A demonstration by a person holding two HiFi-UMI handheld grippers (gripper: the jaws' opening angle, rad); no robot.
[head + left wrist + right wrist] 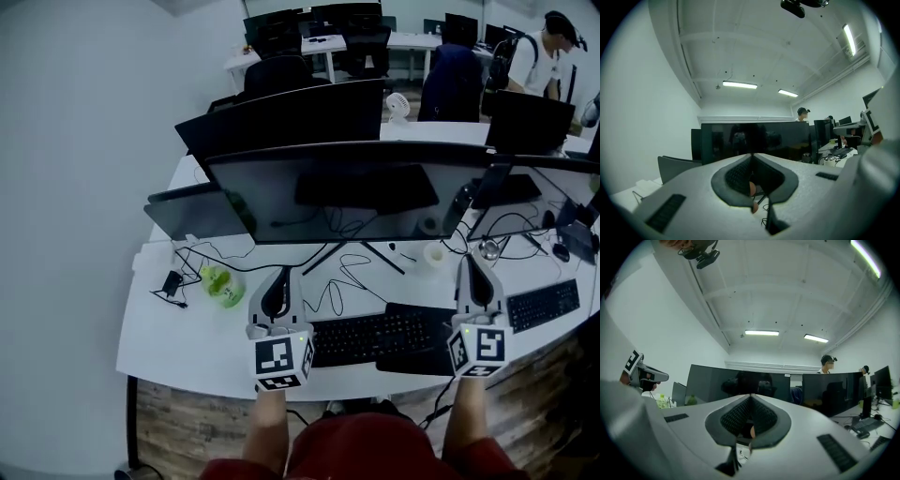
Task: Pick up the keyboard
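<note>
The black keyboard (373,337) lies flat near the front edge of the white desk (178,342), its right end on a dark mat. My left gripper (278,277) hovers just off the keyboard's left end, jaws shut with nothing between them. My right gripper (467,264) is over the keyboard's right end, likewise shut and empty. Both point away from me, level, toward the monitors. In the left gripper view the left gripper (752,155) shows its pads pressed together; the right gripper view shows the same for the right gripper (750,397). Neither gripper view shows the keyboard.
A wide dark monitor (366,192) stands behind the keyboard, with loose cables (337,281) under it. A green bottle (221,285) and a black adapter (172,281) lie at the left. A second keyboard (543,305) sits at the right. A person (548,56) stands far back.
</note>
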